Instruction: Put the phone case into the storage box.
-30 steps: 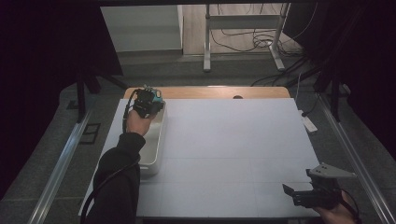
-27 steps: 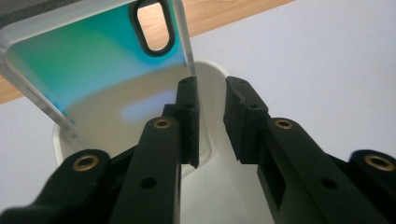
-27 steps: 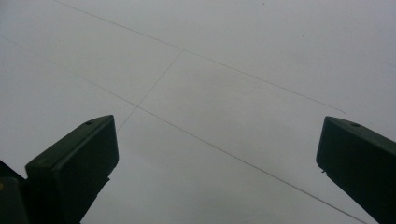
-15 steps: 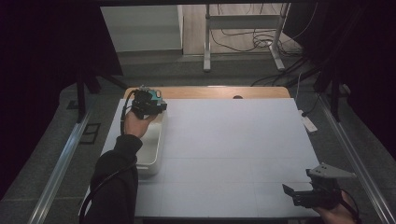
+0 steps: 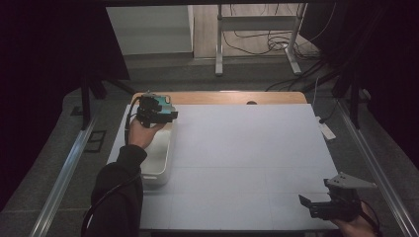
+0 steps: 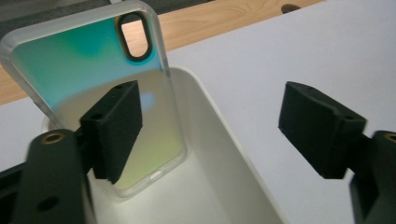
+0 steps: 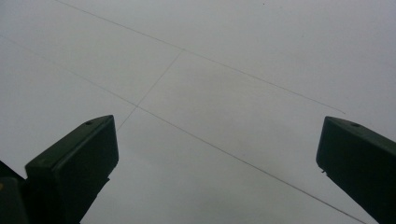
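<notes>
Phone case (image 6: 93, 79) standing almost upright at the far end of the white tray (image 6: 219, 154), long axis running up and a little tilted, camera cut-out at the top, lower short edge down inside the tray, shiny teal-to-yellow back facing the left hand-held gripper (image 6: 210, 126). Seen from above as a small teal patch (image 5: 162, 101) at the far end of the tray (image 5: 160, 163), just behind the left hand-held gripper (image 5: 157, 112). Jaws of this hand-held gripper released and standing wide, having just been opening; one pad (image 6: 114, 128) in front of the case's back and very close to it, touching or not cannot be told; other pad well apart from the case, over the desk; nothing clamped between them. Right hand-held gripper (image 5: 328, 206) at the near right corner of the desk, also wide apart and holding nothing, its two pads (image 7: 74, 163) hanging over bare white surface crossed by thin lines. Tray lying along the left side of the desk (image 5: 247, 148), which carries a white covering with a strip of wood (image 5: 237, 97) left visible at the far edge. Around the desk a grey floor, dark curtains at both sides, a metal stand (image 5: 257, 34) with loose cables behind, a pale wall panel at the back left.
</notes>
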Demonstrator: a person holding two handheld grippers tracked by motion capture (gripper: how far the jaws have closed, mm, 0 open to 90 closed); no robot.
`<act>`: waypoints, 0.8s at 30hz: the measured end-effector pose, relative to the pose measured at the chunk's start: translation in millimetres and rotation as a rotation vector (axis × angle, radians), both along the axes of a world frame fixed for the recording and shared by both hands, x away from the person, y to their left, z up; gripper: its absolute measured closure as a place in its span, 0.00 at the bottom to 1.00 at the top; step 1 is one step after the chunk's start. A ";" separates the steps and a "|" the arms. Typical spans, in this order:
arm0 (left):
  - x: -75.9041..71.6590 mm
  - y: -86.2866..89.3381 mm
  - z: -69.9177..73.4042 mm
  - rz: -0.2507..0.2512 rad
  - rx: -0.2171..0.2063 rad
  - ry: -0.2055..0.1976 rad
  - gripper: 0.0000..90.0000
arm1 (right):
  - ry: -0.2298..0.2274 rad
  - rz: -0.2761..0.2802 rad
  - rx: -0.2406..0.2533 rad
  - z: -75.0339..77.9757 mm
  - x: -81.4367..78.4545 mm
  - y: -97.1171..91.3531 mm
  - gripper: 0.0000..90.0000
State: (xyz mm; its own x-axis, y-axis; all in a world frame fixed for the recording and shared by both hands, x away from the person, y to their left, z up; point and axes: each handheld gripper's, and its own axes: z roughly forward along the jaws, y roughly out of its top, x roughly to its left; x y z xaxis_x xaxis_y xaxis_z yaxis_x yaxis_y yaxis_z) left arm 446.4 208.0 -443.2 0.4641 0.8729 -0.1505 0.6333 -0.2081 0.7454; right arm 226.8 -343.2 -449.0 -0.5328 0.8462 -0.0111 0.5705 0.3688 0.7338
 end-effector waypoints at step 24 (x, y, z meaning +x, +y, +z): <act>-24.8 -7.9 4.6 -0.107 0.005 -0.014 0.01 | 0.002 -0.004 0.001 -0.3 0.2 0.5 0.00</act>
State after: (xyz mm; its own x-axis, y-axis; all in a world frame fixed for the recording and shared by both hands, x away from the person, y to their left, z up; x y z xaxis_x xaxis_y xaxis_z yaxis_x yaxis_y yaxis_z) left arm 421.6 200.1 -438.6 0.5567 0.8190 -0.1391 0.5968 -0.2778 0.7528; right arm 227.0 -342.7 -449.3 -0.5295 0.8483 -0.0093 0.5737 0.3661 0.7327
